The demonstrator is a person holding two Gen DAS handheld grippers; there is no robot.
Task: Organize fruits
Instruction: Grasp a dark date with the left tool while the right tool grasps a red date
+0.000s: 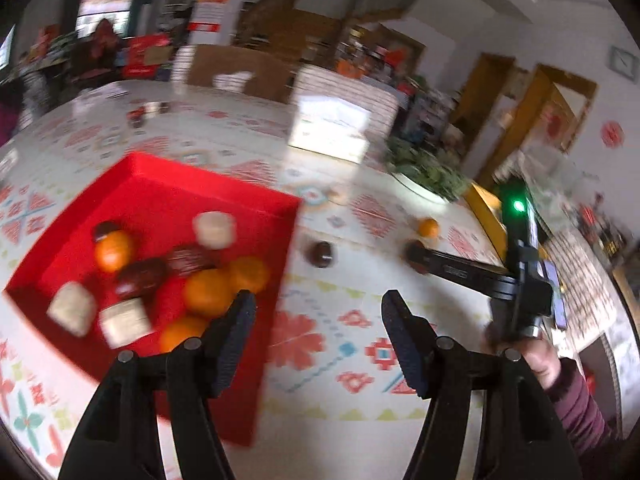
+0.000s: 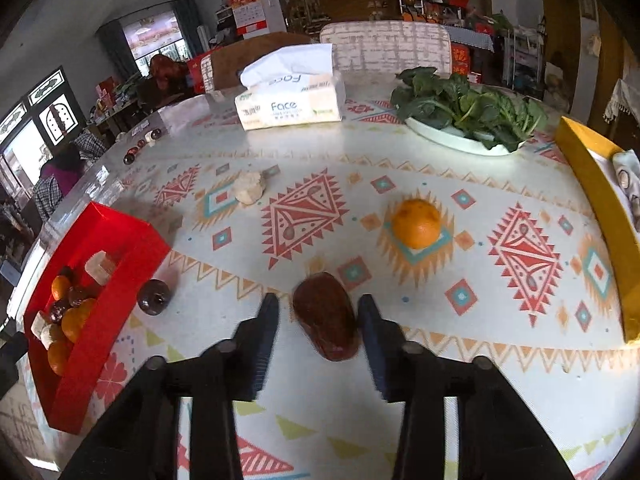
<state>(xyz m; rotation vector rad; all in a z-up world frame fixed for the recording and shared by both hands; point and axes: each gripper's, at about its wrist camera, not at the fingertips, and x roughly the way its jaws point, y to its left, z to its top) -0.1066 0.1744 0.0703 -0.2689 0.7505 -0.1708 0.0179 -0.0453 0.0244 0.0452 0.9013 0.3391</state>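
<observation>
Right gripper (image 2: 318, 324) straddles a dark red fruit (image 2: 325, 316).
Its fingers are narrow, pads not visibly touching; left gripper (image 1: 318, 316) gapes wide, empty, red tray (image 1: 224, 204) at ten o'clock.

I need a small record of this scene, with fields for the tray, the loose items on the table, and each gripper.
tray: red tray holding oranges, dark fruits and pale pieces
loose items: orange, dark red fruit, dark round fruit, pale piece
left gripper: open, empty, beside the tray
right gripper: open around the dark red fruit, pads apart from it
other: tissue box, plate of greens
</observation>
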